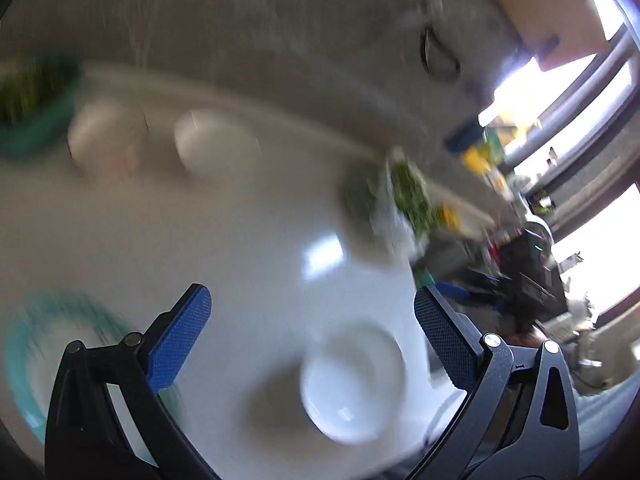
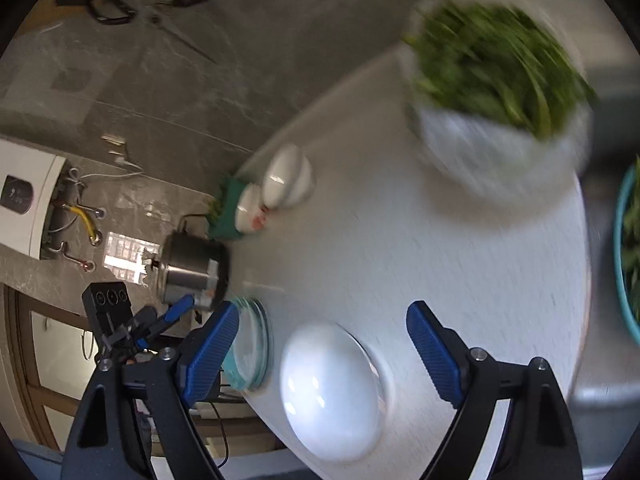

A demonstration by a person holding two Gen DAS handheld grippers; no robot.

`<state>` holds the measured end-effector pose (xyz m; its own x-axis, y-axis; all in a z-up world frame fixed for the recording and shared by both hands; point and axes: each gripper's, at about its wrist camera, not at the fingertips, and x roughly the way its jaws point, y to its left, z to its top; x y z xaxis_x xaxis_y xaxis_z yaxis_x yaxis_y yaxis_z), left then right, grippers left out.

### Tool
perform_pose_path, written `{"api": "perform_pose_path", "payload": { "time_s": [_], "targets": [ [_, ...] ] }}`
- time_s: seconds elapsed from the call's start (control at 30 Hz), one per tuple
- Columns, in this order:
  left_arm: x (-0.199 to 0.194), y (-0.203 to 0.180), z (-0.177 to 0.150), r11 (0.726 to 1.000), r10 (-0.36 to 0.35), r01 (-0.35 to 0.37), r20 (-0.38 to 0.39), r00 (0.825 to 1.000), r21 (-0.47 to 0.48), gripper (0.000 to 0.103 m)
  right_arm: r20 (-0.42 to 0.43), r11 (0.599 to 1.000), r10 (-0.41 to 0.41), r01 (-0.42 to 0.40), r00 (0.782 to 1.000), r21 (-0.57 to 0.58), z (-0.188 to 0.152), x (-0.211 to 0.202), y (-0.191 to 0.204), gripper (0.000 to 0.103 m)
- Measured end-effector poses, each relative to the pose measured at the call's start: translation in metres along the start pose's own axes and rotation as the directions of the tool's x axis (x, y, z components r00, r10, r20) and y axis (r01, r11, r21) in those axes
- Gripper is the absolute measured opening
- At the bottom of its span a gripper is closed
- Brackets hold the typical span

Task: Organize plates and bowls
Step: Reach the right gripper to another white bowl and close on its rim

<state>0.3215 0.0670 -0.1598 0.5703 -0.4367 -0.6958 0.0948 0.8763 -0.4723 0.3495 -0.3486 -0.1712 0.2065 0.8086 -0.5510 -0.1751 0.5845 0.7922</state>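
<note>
Both views are blurred by motion. In the left wrist view my left gripper (image 1: 312, 308) is open and empty above a white table (image 1: 240, 248), with a small white bowl (image 1: 352, 384) just below and between its blue fingers. A teal-rimmed plate (image 1: 28, 364) lies at the lower left. Two white bowls (image 1: 216, 142) stand farther back. In the right wrist view my right gripper (image 2: 322, 326) is open and empty, with a white bowl (image 2: 332, 392) between its fingers. The teal-rimmed plate (image 2: 250, 352) lies by the left finger. Two white bowls (image 2: 286, 178) stand far off.
A white bowl of green vegetables (image 2: 496, 96) stands at the far right of the table; it also shows in the left wrist view (image 1: 396, 204). A teal basin of greens (image 2: 630, 256) is at the right edge. A steel pot (image 2: 192, 268) sits past the table edge.
</note>
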Motion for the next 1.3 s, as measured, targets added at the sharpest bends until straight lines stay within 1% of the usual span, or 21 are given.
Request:
{"api": "perform_pose_path", "payload": {
  "time_s": [0.03, 0.1, 0.17, 0.3, 0.4, 0.53, 0.6, 0.7, 0.73, 0.77, 0.8, 0.87, 0.9, 0.97, 1.03, 1.07, 1.1, 1.2, 1.23, 1.27, 1.3],
  "targets": [
    [0.001, 0.005, 0.016, 1.000, 0.010, -0.010, -0.010, 1.000, 0.005, 0.103, 0.013, 1.000, 0.002, -0.001, 1.000, -0.025, 0.009, 0.004, 0.012, 0.089],
    [0.012, 0.017, 0.049, 1.000, 0.001, 0.001, -0.094, 0.996, 0.017, 0.103, 0.030, 0.999, -0.004, 0.006, 1.000, -0.053, 0.025, 0.014, 0.032, 0.089],
    [0.019, 0.026, 0.073, 0.999, 0.002, 0.003, -0.105, 0.994, 0.048, 0.103, 0.049, 0.998, -0.020, 0.022, 0.999, -0.050, 0.043, 0.028, 0.048, 0.089],
    [0.034, 0.053, 0.125, 0.992, 0.045, -0.030, -0.117, 0.992, 0.124, 0.103, 0.078, 0.998, -0.057, 0.058, 0.995, -0.017, 0.071, 0.057, 0.067, 0.089],
    [0.054, 0.077, 0.162, 0.984, 0.071, -0.044, -0.151, 0.986, 0.172, 0.103, 0.084, 0.995, -0.097, 0.097, 0.992, 0.001, 0.087, 0.084, 0.073, 0.089],
    [0.096, 0.103, 0.205, 0.963, 0.146, -0.097, -0.183, 0.972, 0.253, 0.103, 0.080, 0.992, -0.126, 0.124, 0.989, 0.037, 0.107, 0.123, 0.073, 0.089],
    [0.119, 0.115, 0.219, 0.958, 0.143, -0.083, -0.205, 0.968, 0.274, 0.103, 0.058, 0.988, -0.150, 0.148, 0.987, 0.041, 0.116, 0.145, 0.069, 0.089],
    [0.153, 0.129, 0.228, 0.953, 0.125, -0.043, -0.258, 0.958, 0.300, 0.100, 0.032, 0.983, -0.174, 0.172, 0.984, 0.071, 0.125, 0.176, 0.057, 0.088],
    [0.165, 0.132, 0.228, 0.949, 0.122, -0.026, -0.290, 0.949, 0.314, 0.093, 0.021, 0.981, -0.181, 0.179, 0.983, 0.079, 0.127, 0.186, 0.053, 0.088],
    [0.178, 0.135, 0.229, 0.946, 0.127, -0.018, -0.317, 0.940, 0.325, 0.078, 0.010, 0.977, -0.194, 0.192, 0.981, 0.094, 0.128, 0.196, 0.048, 0.086],
    [0.189, 0.138, 0.229, 0.943, 0.130, -0.008, -0.346, 0.929, 0.332, 0.072, 0.001, 0.975, -0.196, 0.195, 0.981, 0.109, 0.129, 0.203, 0.044, 0.085],
    [0.201, 0.148, 0.224, 0.939, 0.132, 0.008, -0.381, 0.915, 0.345, 0.060, -0.014, 0.974, -0.188, 0.188, 0.982, 0.127, 0.130, 0.217, 0.040, 0.084],
    [0.208, 0.152, 0.224, 0.936, 0.137, 0.010, -0.391, 0.910, 0.352, 0.059, -0.016, 0.973, -0.193, 0.194, 0.981, 0.124, 0.130, 0.222, 0.038, 0.083],
    [0.215, 0.160, 0.224, 0.939, 0.133, 0.017, -0.408, 0.903, 0.343, 0.058, -0.029, 0.969, -0.210, 0.212, 0.977, 0.130, 0.132, 0.232, 0.035, 0.083],
    [0.223, 0.168, 0.226, 0.942, 0.134, 0.018, -0.425, 0.895, 0.336, 0.058, -0.047, 0.964, -0.222, 0.227, 0.974, 0.140, 0.133, 0.241, 0.031, 0.080],
    [0.226, 0.173, 0.226, 0.949, 0.122, 0.030, -0.453, 0.883, 0.314, 0.058, -0.051, 0.963, -0.226, 0.231, 0.973, 0.142, 0.133, 0.245, 0.029, 0.079],
    [0.231, 0.177, 0.227, 0.950, 0.117, 0.038, -0.465, 0.878, 0.310, 0.058, -0.056, 0.962, -0.224, 0.230, 0.973, 0.147, 0.134, 0.248, 0.027, 0.079],
    [0.238, 0.181, 0.222, 0.950, 0.112, 0.047, -0.478, 0.871, 0.310, 0.058, -0.078, 0.957, -0.237, 0.246, 0.968, 0.151, 0.136, 0.258, 0.024, 0.076],
    [0.241, 0.182, 0.221, 0.950, 0.110, 0.053, -0.486, 0.867, 0.309, 0.056, -0.084, 0.957, -0.241, 0.251, 0.967, 0.148, 0.136, 0.260, 0.023, 0.074],
    [0.244, 0.182, 0.219, 0.949, 0.107, 0.061, -0.498, 0.860, 0.309, 0.048, -0.091, 0.957, -0.241, 0.253, 0.966, 0.146, 0.136, 0.262, 0.024, 0.069],
    [0.247, 0.182, 0.215, 0.947, 0.113, 0.063, -0.511, 0.852, 0.314, 0.042, -0.102, 0.955, -0.242, 0.255, 0.965, 0.148, 0.135, 0.264, 0.023, 0.063]
  ]
}}
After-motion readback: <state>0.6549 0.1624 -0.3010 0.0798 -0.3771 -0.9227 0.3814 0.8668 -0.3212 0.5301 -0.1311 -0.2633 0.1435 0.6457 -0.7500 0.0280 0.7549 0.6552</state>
